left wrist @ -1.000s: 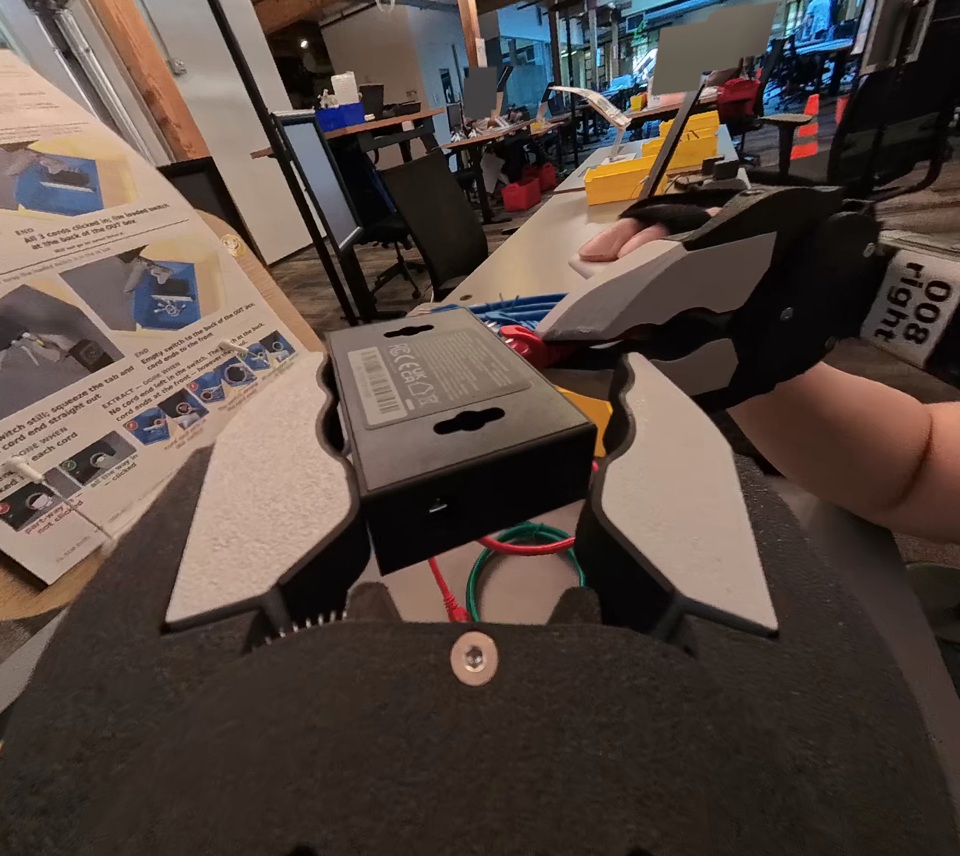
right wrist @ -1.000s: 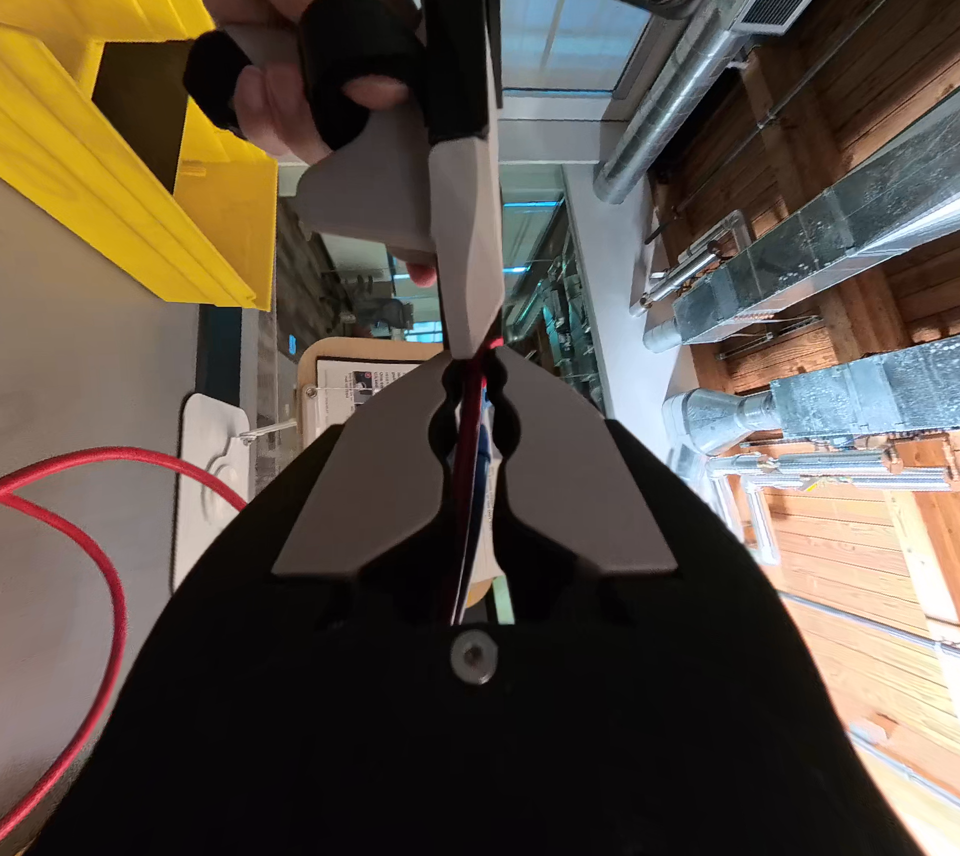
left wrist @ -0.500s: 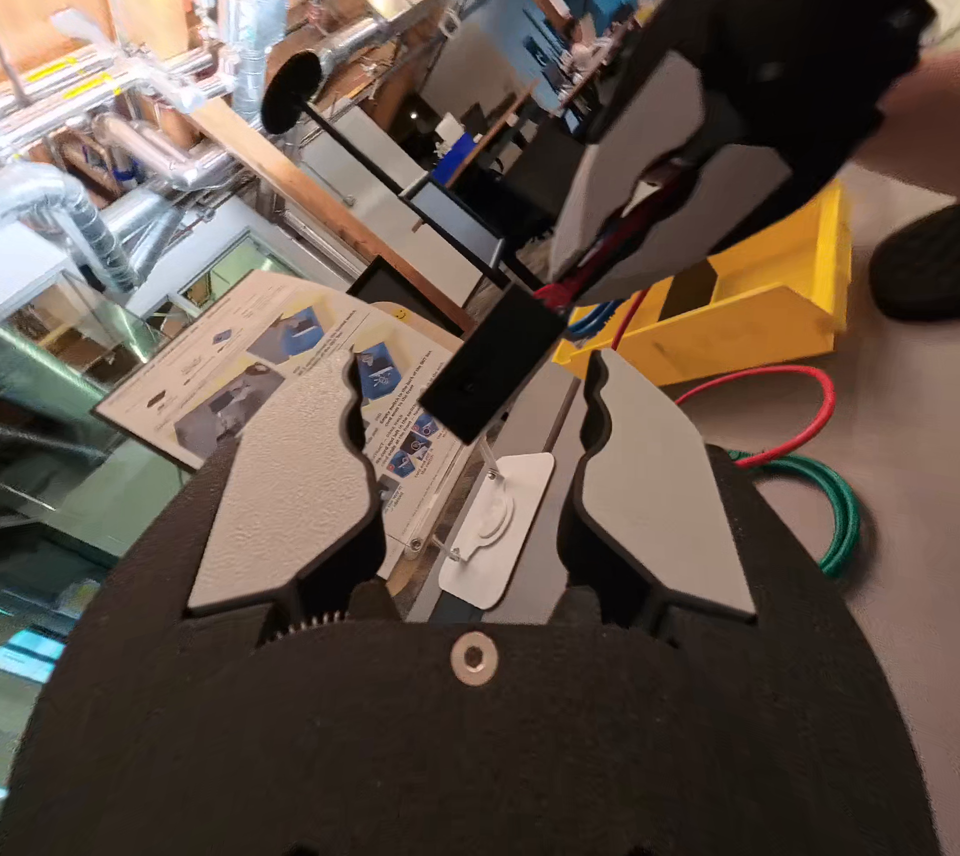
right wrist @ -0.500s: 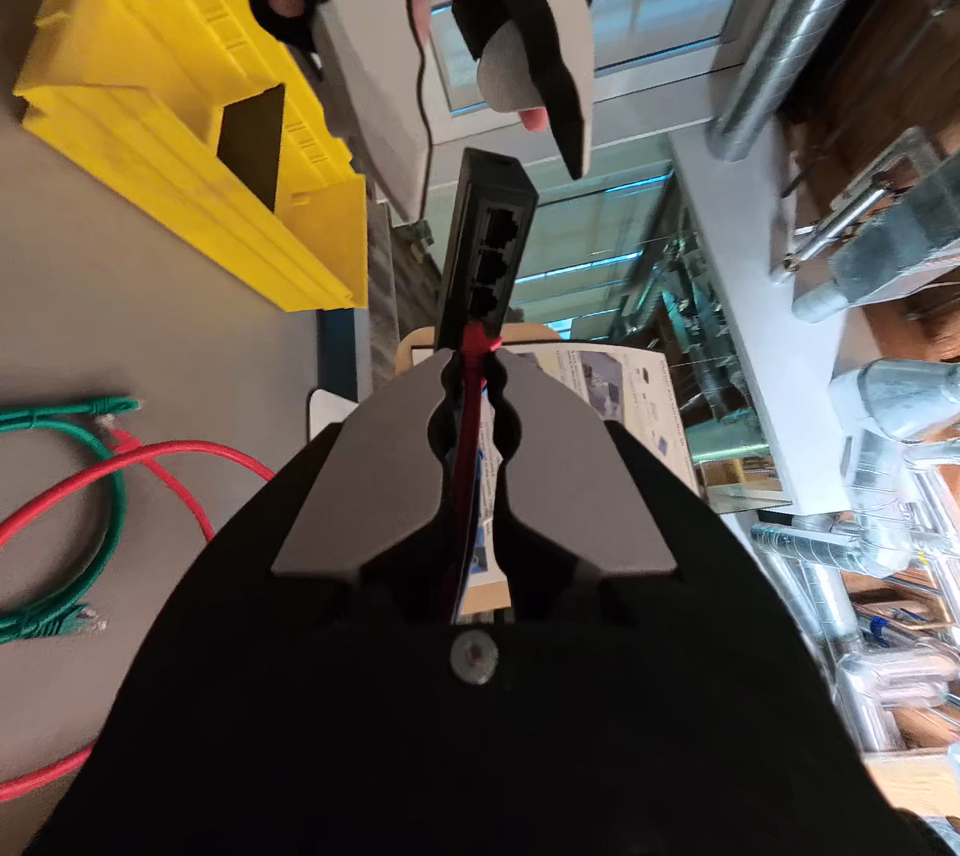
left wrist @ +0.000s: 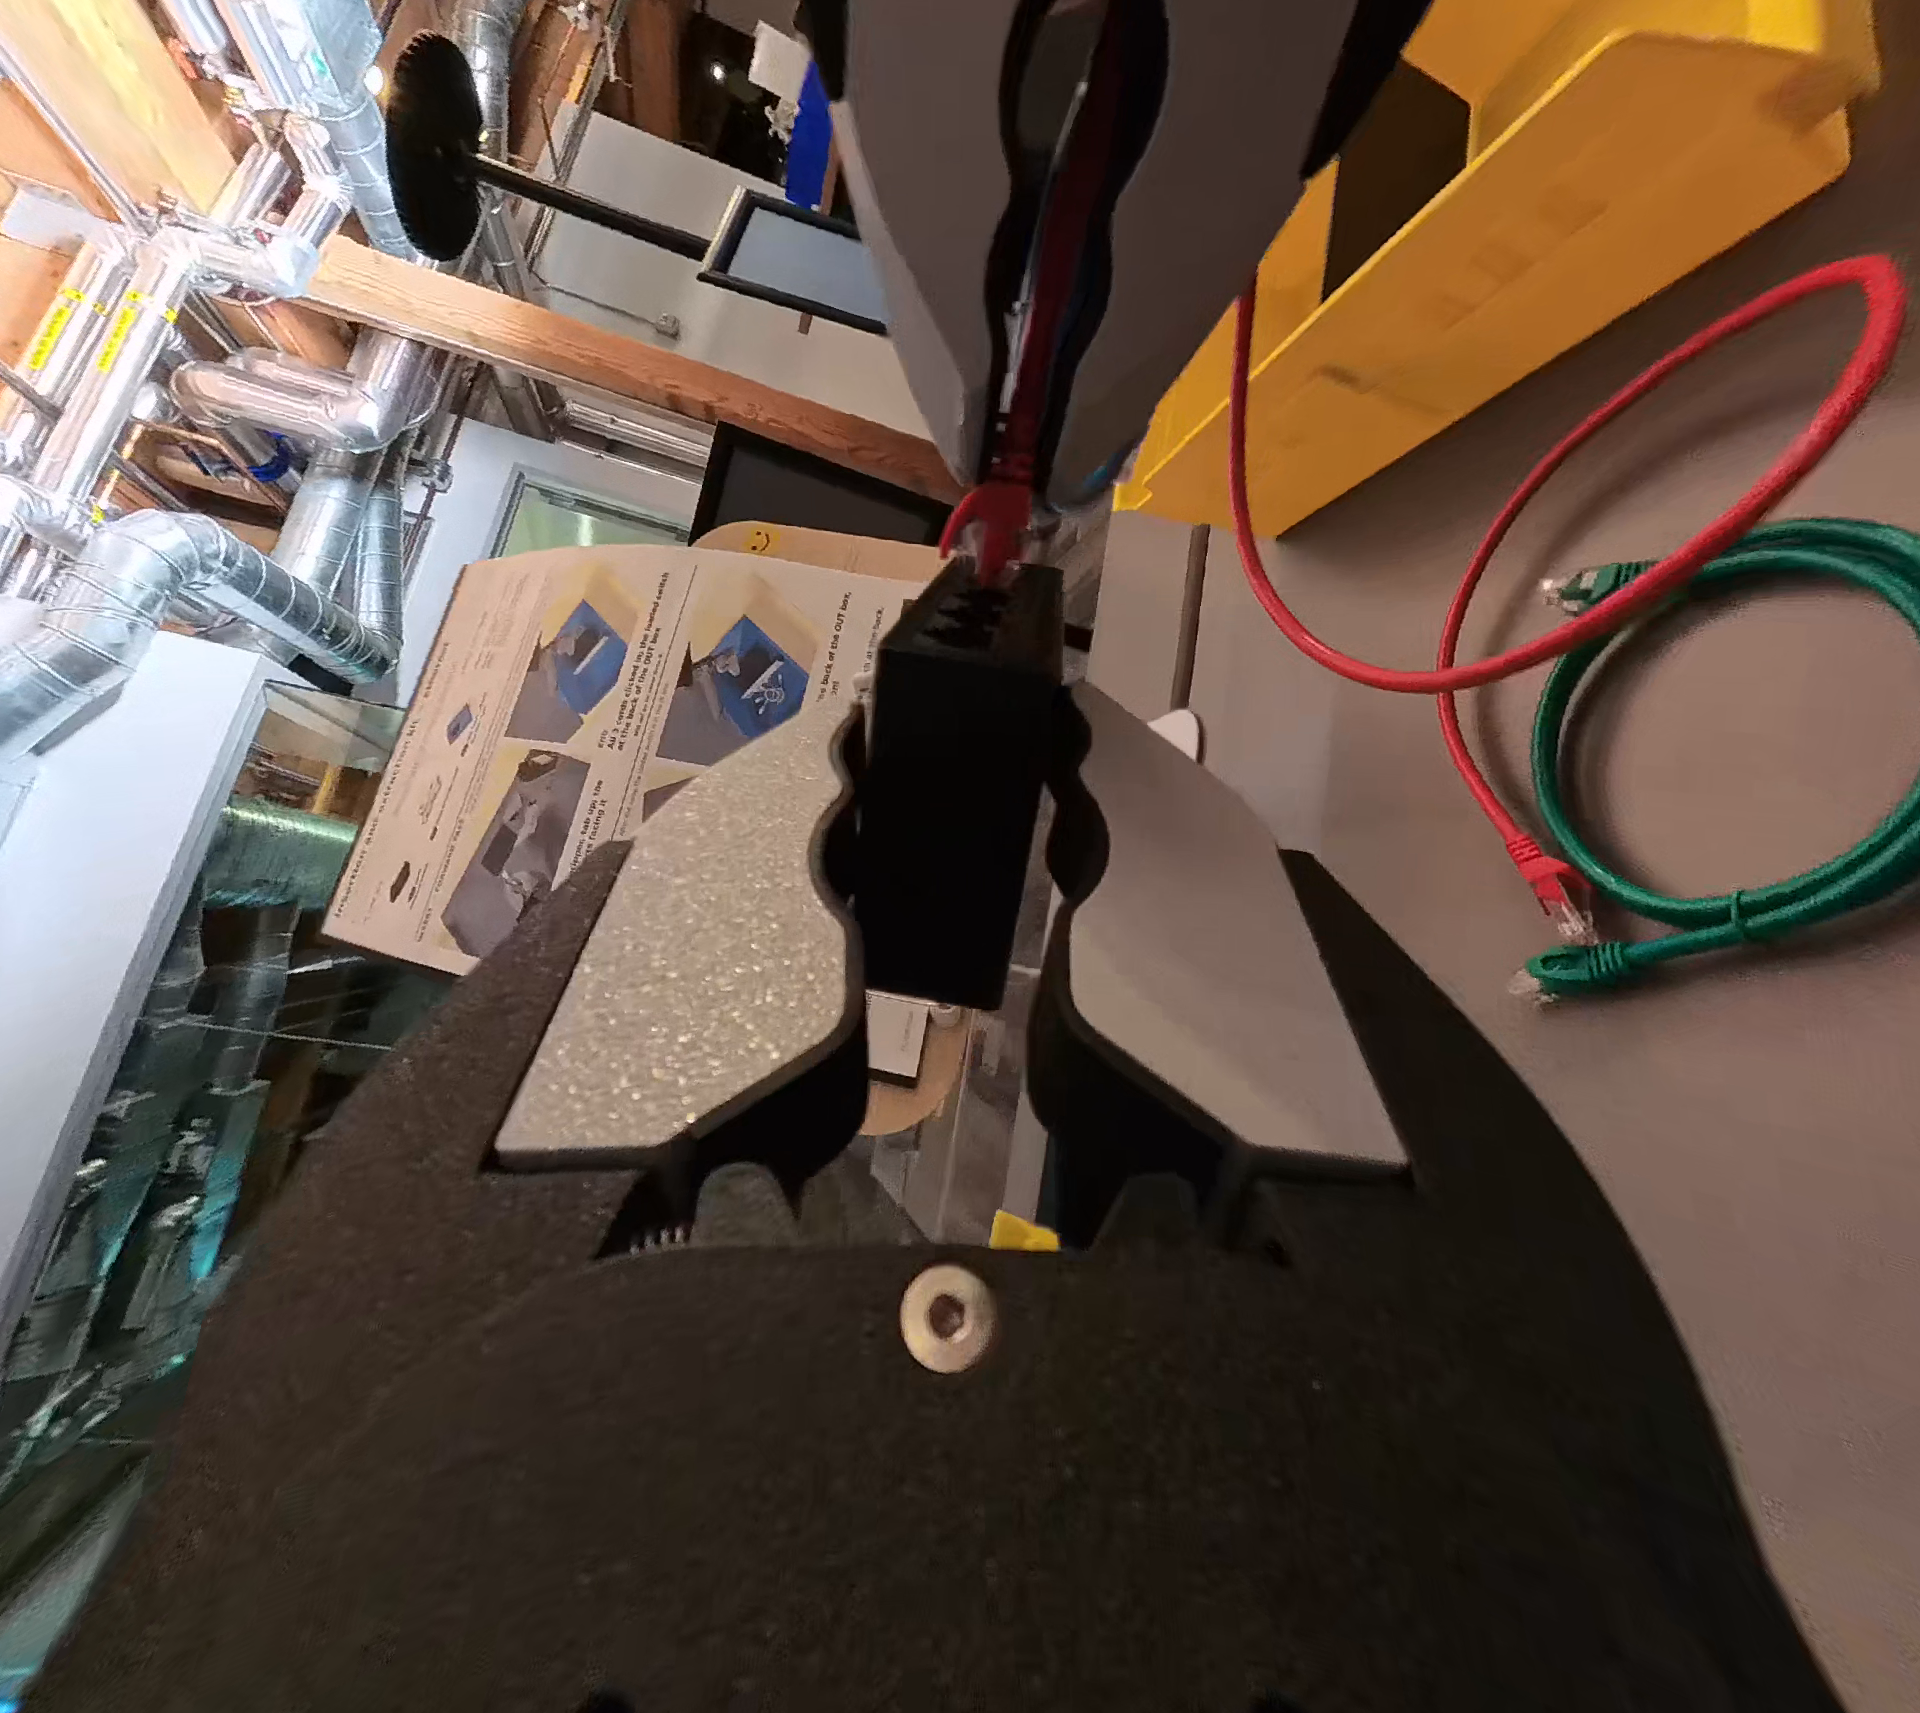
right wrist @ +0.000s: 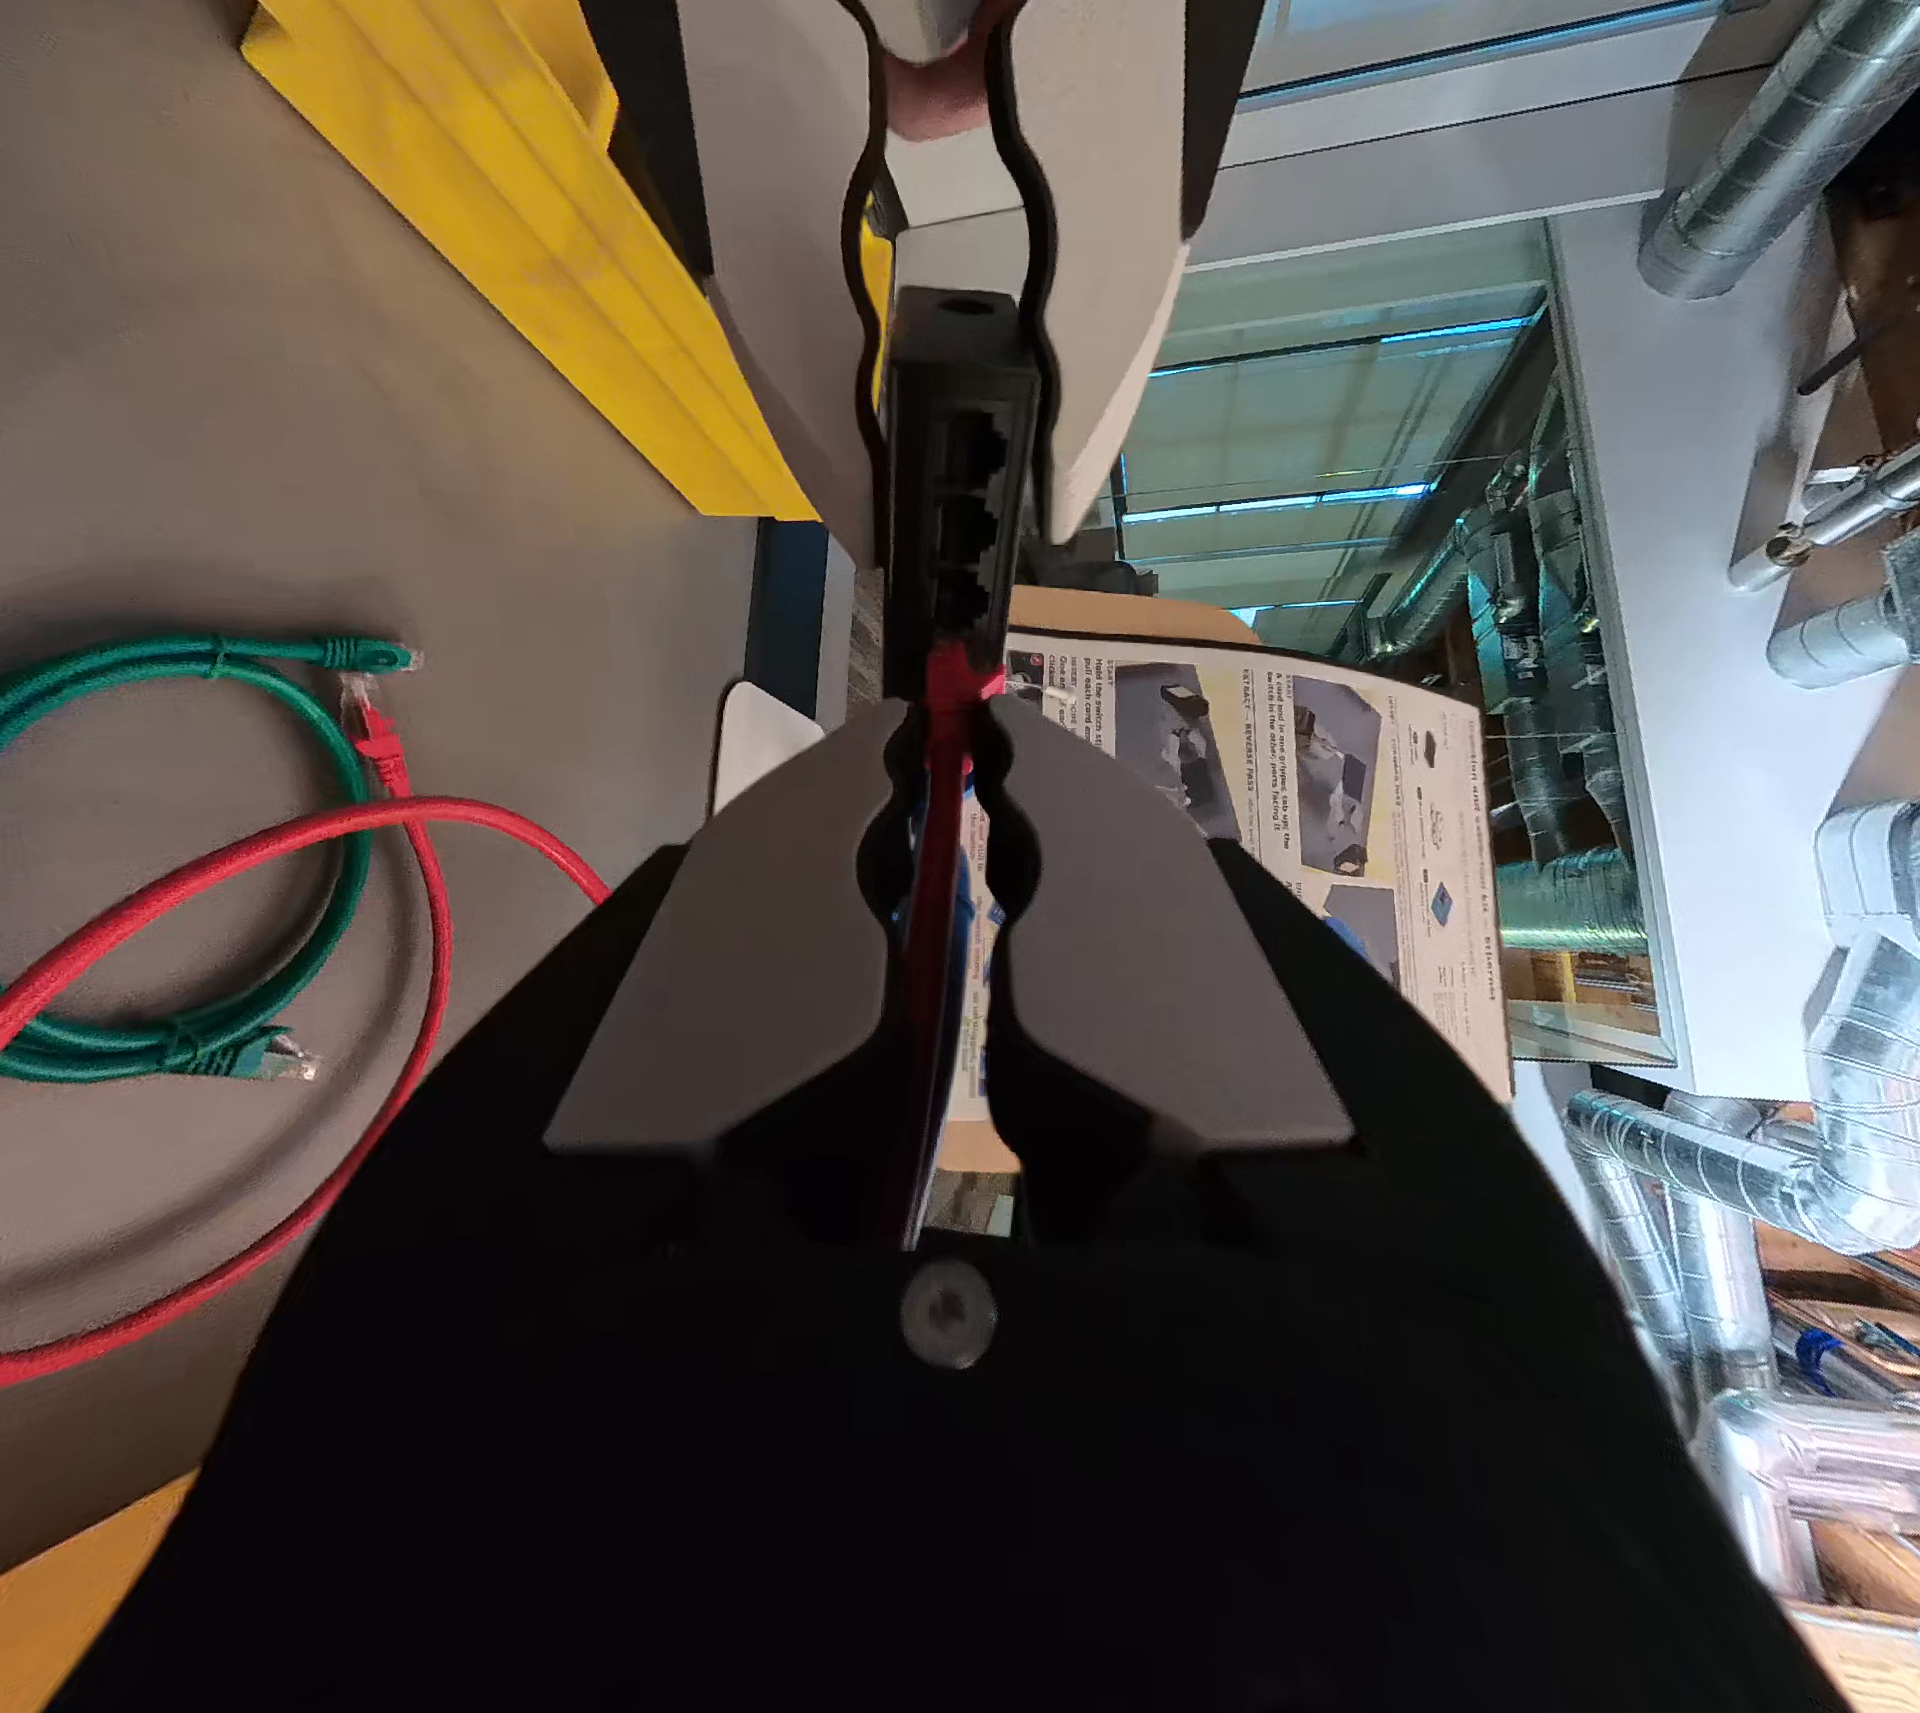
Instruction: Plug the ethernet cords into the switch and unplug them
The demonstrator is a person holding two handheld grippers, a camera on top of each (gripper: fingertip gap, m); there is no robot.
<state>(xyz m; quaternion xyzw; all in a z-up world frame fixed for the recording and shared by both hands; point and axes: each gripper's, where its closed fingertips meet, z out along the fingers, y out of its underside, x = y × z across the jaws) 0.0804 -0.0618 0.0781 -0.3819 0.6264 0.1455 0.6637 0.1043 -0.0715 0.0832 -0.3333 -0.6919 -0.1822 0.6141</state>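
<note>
At frame centre the left gripper clamps the black switch while the right gripper, fingers pinched on the red ethernet cord, presses its plug into the end port; three ports stay empty, and the green cord lies untouched at left.

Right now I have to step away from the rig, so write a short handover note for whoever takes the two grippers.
Left gripper: shut on the black switch, held off the table, ports facing the other gripper.
Right gripper: shut on the red cord just behind its plug, which sits at the end port of the switch; full seating cannot be judged.
The three other ports in view are empty.
On the grey table: a coiled green cord, the red cord's free end, beside a yellow bin.
Left: confirm the red plug, plug in the remaining cords, then unplug all.
</note>
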